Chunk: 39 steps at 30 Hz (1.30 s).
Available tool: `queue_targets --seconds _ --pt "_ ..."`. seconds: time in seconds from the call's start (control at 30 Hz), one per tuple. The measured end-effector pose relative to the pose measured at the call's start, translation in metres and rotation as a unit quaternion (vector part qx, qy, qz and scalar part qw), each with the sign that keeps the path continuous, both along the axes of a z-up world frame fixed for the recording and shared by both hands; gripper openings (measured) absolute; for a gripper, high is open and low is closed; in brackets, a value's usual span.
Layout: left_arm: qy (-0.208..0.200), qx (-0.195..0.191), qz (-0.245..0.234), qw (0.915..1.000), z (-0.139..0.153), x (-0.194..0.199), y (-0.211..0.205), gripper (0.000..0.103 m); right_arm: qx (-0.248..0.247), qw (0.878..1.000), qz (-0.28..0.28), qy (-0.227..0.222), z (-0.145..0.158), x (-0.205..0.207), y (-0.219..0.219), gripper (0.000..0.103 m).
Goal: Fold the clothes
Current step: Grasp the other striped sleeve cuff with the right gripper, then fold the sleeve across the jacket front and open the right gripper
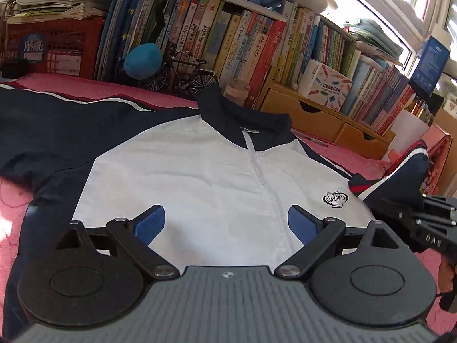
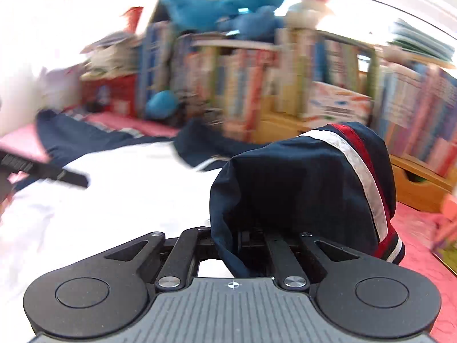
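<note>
Above jacket point(image 1: 200, 171), left gripper point(image 1: 225, 223), jaws apart.

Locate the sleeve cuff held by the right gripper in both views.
Left wrist: cuff at the right edge, lifted above the jacket by the right gripper.
Right wrist: cuff centre-right, draped over the shut jaws.
Shared landmark: blue plush ball by the books.

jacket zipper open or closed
Closed: the white zipper runs unbroken up the jacket front to the navy collar.
</note>
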State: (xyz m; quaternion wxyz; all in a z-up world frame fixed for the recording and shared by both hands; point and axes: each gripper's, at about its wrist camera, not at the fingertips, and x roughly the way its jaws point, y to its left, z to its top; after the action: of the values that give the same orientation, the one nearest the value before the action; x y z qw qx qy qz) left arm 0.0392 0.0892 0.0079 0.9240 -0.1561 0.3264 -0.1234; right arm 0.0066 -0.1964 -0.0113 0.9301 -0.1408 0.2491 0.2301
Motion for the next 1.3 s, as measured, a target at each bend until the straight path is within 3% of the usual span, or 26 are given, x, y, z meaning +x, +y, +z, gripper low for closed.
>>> queue_targets --seconds 0.03,0.1,0.23,0.3,0.37,0.47,0.53,0.6,0.67,0.73,0.8,0.9,0.93,1.0,1.07,1.17,1.23,1.3 --pt "0.005 0.0 0.006 1.0 -0.002 0.001 0.004 0.094 -0.02 0.999 0.036 -0.001 -0.006 -0.014 0.016 0.028" --pt "0.013 0.017 0.017 0.9996 -0.009 0.001 0.01 0.094 -0.047 0.995 0.092 -0.012 -0.013 -0.044 0.034 0.07" --pt "-0.005 0.062 0.015 0.998 -0.02 -0.005 0.009 0.096 -0.03 0.989 0.141 -0.042 -0.001 -0.087 0.022 0.089" --pt "-0.008 0.075 0.007 0.9971 -0.021 -0.006 0.004 0.101 0.01 0.993 0.111 -0.032 0.007 -0.082 0.007 0.103" --pt "-0.005 0.088 0.0 0.9961 -0.02 -0.004 -0.001 0.103 0.055 0.997 0.052 -0.003 0.009 -0.062 -0.005 0.103" --pt "-0.004 0.099 -0.002 0.9951 -0.02 -0.003 -0.004 0.103 0.122 0.991 -0.037 0.04 0.013 -0.032 -0.023 0.103" --pt "-0.004 0.099 -0.002 0.9951 -0.019 -0.003 -0.005 0.103 0.166 0.979 -0.097 0.069 0.016 -0.011 -0.035 0.102" --pt "-0.005 0.092 -0.001 0.9957 -0.019 -0.004 -0.003 0.103 0.208 0.961 -0.155 0.097 0.018 0.009 -0.047 0.088" --pt "-0.007 0.078 0.0 0.997 -0.02 -0.005 0.001 0.103 0.246 0.94 -0.203 0.121 0.023 0.027 -0.055 0.088" --pt "-0.011 0.052 0.002 0.9986 -0.02 -0.006 0.009 0.103 0.256 0.957 -0.092 0.105 0.049 0.016 -0.019 0.089" --pt "-0.017 0.018 0.005 0.9997 -0.021 -0.008 0.018 0.103 0.318 0.941 0.043 0.107 0.071 0.005 -0.002 0.088" --pt "-0.03 -0.055 0.015 0.9979 -0.023 -0.019 0.041 0.103 0.357 0.926 0.081 0.091 0.09 -0.004 0.004 0.099" --pt "-0.036 -0.083 0.005 0.9959 -0.021 -0.025 0.047 0.103 0.34 0.936 0.06 0.071 0.091 -0.007 0.002 0.1" --pt "-0.057 -0.106 -0.018 0.9926 -0.013 -0.036 0.051 0.103 0.259 0.965 -0.004 0.034 0.081 -0.007 0.001 0.101" --pt "-0.075 -0.093 -0.033 0.9923 -0.001 -0.043 0.044 0.103 0.179 0.982 -0.062 0.001 0.07 -0.006 0.0 0.101" --pt "-0.073 -0.109 -0.056 0.9898 0.008 -0.042 0.039 0.103 0.122 0.99 -0.064 0.035 0.037 0.018 0.007 0.101" --pt "-0.05 -0.159 -0.069 0.9837 0.005 -0.038 0.043 0.103 0.093 0.992 -0.064 0.062 0.016 0.035 0.012 0.101" --pt "-0.025 -0.207 -0.069 0.9756 -0.002 -0.036 0.05 0.103 0.16 0.976 -0.058 0.136 -0.004 0.066 0.009 0.101"
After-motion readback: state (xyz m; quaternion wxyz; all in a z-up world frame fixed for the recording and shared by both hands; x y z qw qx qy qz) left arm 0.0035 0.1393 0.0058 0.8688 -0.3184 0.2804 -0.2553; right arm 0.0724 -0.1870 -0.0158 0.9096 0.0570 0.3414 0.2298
